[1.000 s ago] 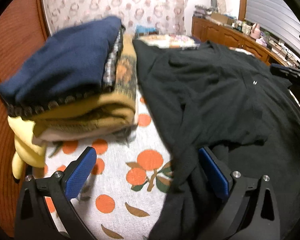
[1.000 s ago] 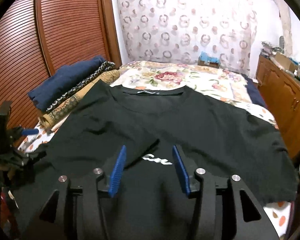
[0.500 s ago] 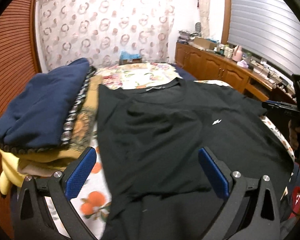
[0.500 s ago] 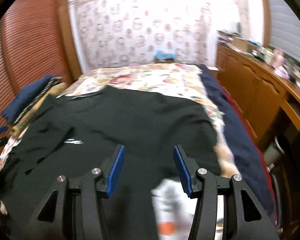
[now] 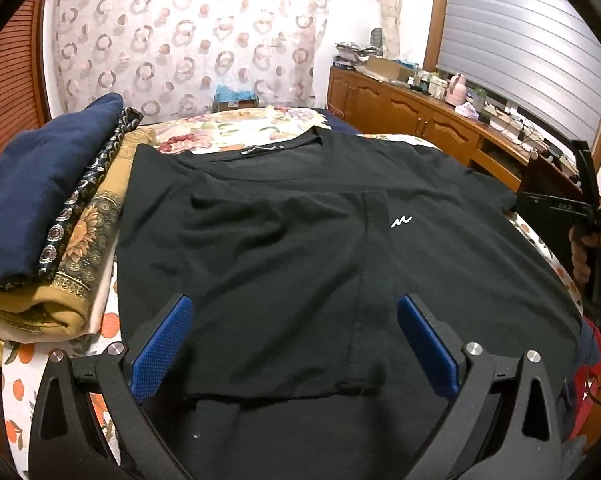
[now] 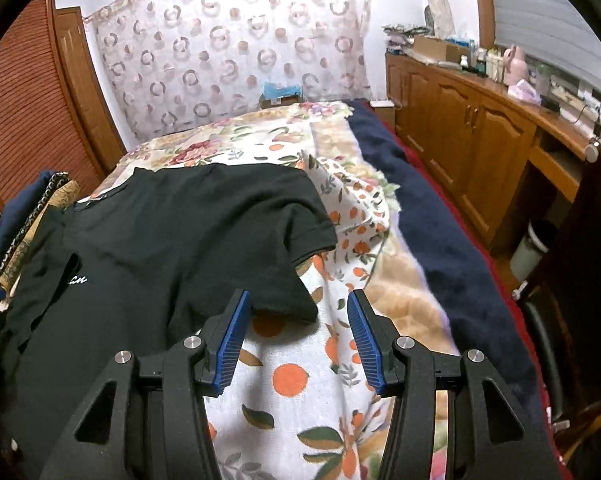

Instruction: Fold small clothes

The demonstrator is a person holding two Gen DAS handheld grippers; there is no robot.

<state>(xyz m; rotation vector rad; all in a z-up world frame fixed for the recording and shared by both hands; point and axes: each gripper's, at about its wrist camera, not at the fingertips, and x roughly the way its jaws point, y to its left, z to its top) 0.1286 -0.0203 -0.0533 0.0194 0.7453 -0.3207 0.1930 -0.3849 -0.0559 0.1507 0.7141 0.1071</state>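
I have the black short-sleeved cotton T-shirt [image 5: 300, 240] spread front-up on the bed's orange-print sheet [image 6: 300, 380], collar away from me, its length running straight ahead. One side panel already lies folded over the chest, beside the white logo [image 5: 400, 221]. My left gripper [image 5: 296, 350] hovers above the hem, jaws wide apart and empty. My right gripper [image 6: 296, 340], jaws also apart and empty, hangs just off the shirt's unfolded sleeve [image 6: 296, 232], which lies ahead and to the left of those jaws. I judge the right one is nearer that sleeve, so it should take it.
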